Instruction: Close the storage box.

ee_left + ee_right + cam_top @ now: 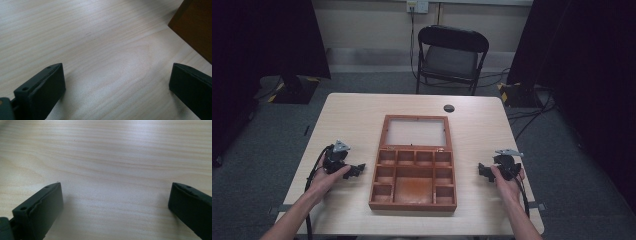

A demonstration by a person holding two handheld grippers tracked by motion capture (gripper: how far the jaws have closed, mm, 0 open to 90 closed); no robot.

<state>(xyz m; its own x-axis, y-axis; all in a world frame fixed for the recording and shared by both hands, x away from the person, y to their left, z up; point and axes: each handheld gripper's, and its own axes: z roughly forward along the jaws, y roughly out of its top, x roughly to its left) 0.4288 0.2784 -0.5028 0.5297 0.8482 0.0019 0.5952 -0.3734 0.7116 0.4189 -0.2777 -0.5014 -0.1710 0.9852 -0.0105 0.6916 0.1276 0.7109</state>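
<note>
**Ana:** Starting nearest us, what do the hands hold?

**Ben:** One tool each. The left gripper (357,170) rests on the table (347,120) just left of the wooden box (413,200), in the person's left hand (328,177). The right gripper (484,170) sits on the far side of the box, a little apart from it, in the right hand (507,181). Both forearms are cut off by the bottom edge of the high view.

**Ana:** And the jaws?

**Ben:** Wide apart on both, with bare tabletop between them. In the left gripper view a dark brown corner of the box (195,27) shows at the upper right, cropped by the frame, near the jaw on that side but apart from it. The right gripper view has pale wood grain between its jaws.

**Ana:** What is inside the box?

**Ben:** It lies open in the middle of the table. The tray has small compartments along the back and both sides around one large middle compartment. I see nothing in them, though the small ones are shadowed and hard to read. Its glass-paned lid (416,132) lies folded back flat, towards the far edge.

**Ana:** Further off?

**Ben:** A round dark cable port (449,108) in the tabletop, then a black folding chair (451,55) behind the table. Dark curtains on both sides swallow whatever detail is there.
</note>
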